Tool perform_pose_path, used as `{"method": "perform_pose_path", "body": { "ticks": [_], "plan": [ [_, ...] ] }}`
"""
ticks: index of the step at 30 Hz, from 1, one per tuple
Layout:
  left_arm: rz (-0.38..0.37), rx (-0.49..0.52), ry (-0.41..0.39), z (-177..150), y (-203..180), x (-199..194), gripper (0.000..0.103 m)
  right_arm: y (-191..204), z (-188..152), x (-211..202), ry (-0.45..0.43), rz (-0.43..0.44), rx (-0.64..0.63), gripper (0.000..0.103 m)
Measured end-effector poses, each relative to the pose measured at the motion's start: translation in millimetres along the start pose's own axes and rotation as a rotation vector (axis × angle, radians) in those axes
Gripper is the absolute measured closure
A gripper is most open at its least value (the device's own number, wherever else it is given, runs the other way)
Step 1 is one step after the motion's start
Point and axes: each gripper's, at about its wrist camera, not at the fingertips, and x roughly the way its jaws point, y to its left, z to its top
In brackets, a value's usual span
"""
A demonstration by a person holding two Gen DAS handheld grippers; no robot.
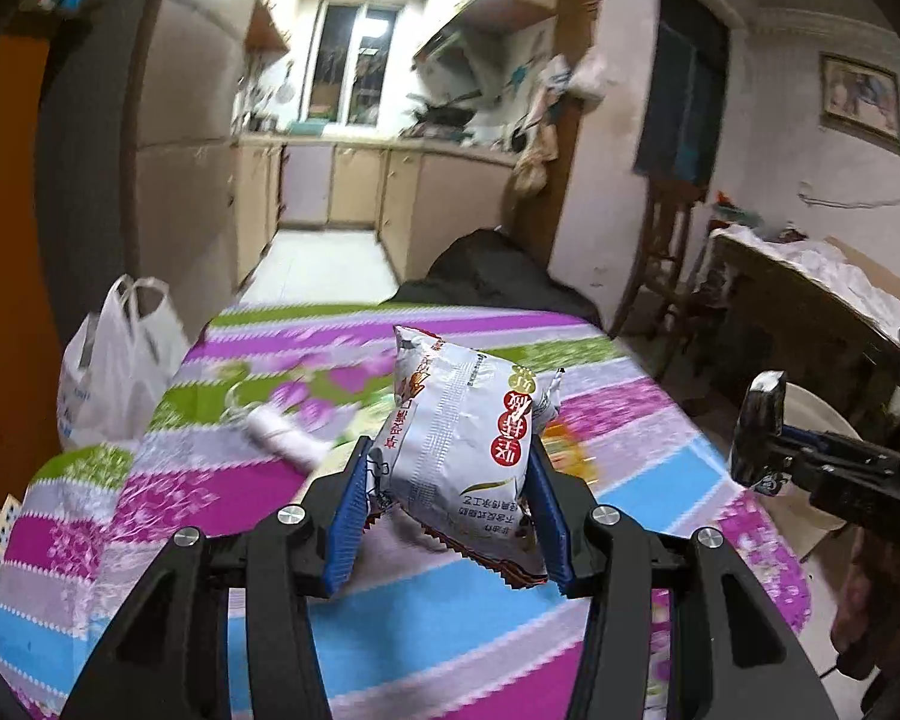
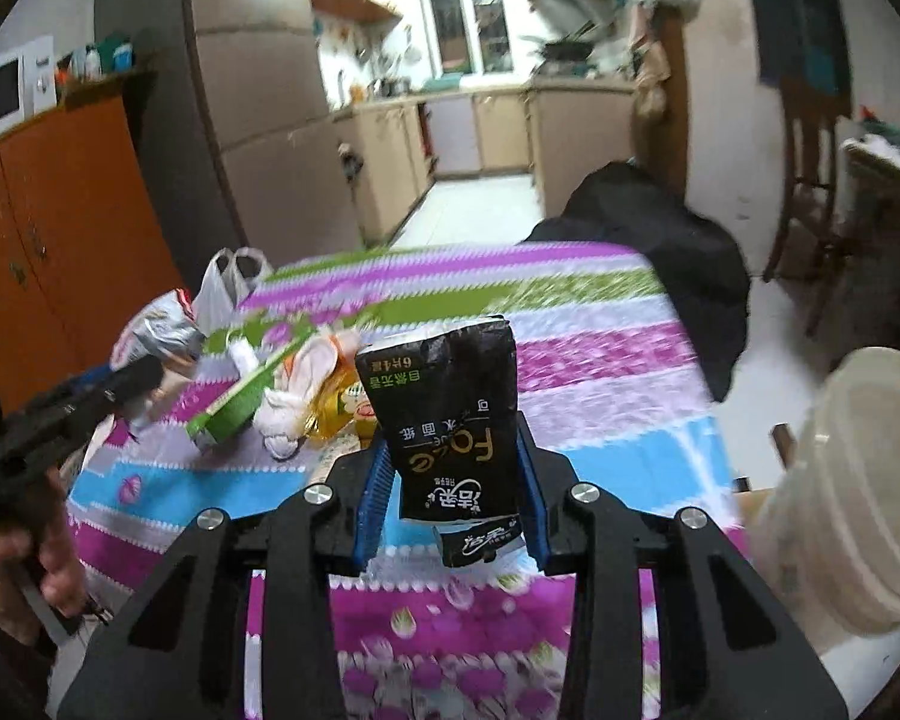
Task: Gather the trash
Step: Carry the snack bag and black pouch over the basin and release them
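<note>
We pinch snack packet (image 1: 462, 420) in left hand-held gripper (image 1: 450, 480) | right hand-held gripper (image 2: 456, 468) pinching black tissue pack (image 2: 450, 420) | risk: slick film slipping free short of white bin (image 2: 852, 480), beside counter (image 2: 600, 324)

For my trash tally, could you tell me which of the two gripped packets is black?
The tissue packet in the right gripper; the left gripper holds a silver snack bag.

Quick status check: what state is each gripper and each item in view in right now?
Left gripper: shut on silver snack packet, lifted.
Right gripper: shut on black tissue pack, lifted.
White bin: open, beside table.
White plastic bag: upright, at table edge.
Remaining trash: lying on tablecloth.
</note>
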Motion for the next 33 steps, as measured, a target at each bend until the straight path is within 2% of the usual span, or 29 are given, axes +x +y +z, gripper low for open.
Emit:
{"method": "perform_pose_path", "body": {
  "ticks": [5,12,23,33],
  "plan": [
    [-0.020,0.042,-0.042,0.9,-46.1,-11.0,0.053,-7.6,2.6,-34.7,-0.062,-0.042,0.003,0.068],
    [-0.025,0.076,-0.068,-0.7,-85.8,-25.9,0.053,-15.5,4.5,-45.4,-0.080,-0.037,0.018,0.068],
    [-0.031,0.067,-0.089,6.4,-93.1,-38.2,0.053,-19.2,6.5,-55.0,-0.097,-0.035,0.016,0.068],
    [-0.051,0.080,-0.089,19.7,-111.5,-30.9,0.053,-26.1,10.9,-70.5,-0.103,-0.064,0.022,0.068]
  ]
}}
